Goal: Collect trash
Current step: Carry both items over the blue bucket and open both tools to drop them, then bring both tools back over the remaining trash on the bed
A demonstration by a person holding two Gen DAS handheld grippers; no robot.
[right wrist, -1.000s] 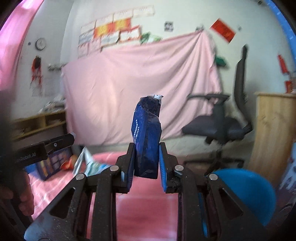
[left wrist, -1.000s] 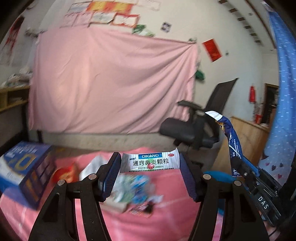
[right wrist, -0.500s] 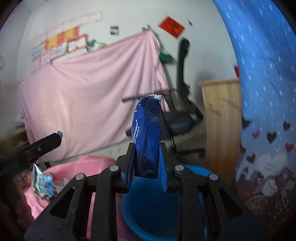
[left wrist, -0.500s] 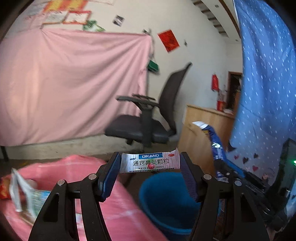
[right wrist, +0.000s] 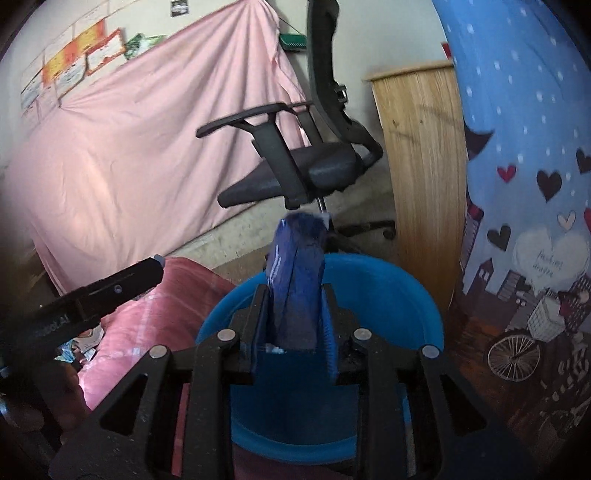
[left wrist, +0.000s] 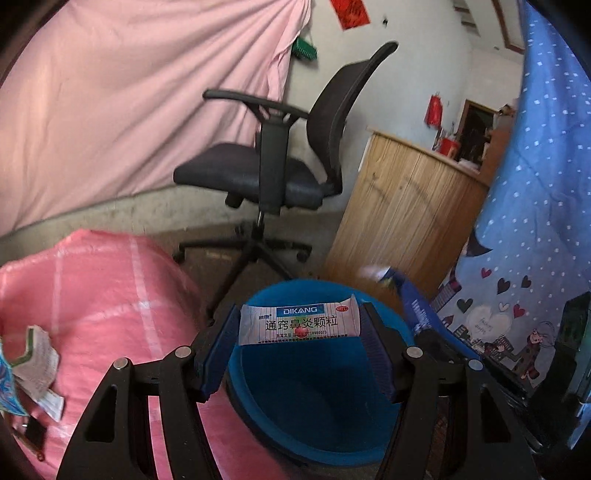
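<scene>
Both grippers now over the blue bin
Views swung off the pink table; the left gripper [left wrist: 300,345] with its white sachet [left wrist: 298,324] and the right gripper [right wrist: 293,325], jaws just widening around the dark blue wrapper [right wrist: 295,284], hang above the blue bin [right wrist: 388,280]

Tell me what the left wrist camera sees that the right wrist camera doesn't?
Only the left wrist view shows the white packet clamped between the left gripper and the red paper on the wall. Only the right wrist view shows the colourful posters and the right gripper, its jaws just opening around the dark blue wrapper. Both show the blue bucket, the office chair, the pink sheet and the wooden cabinet.
</scene>
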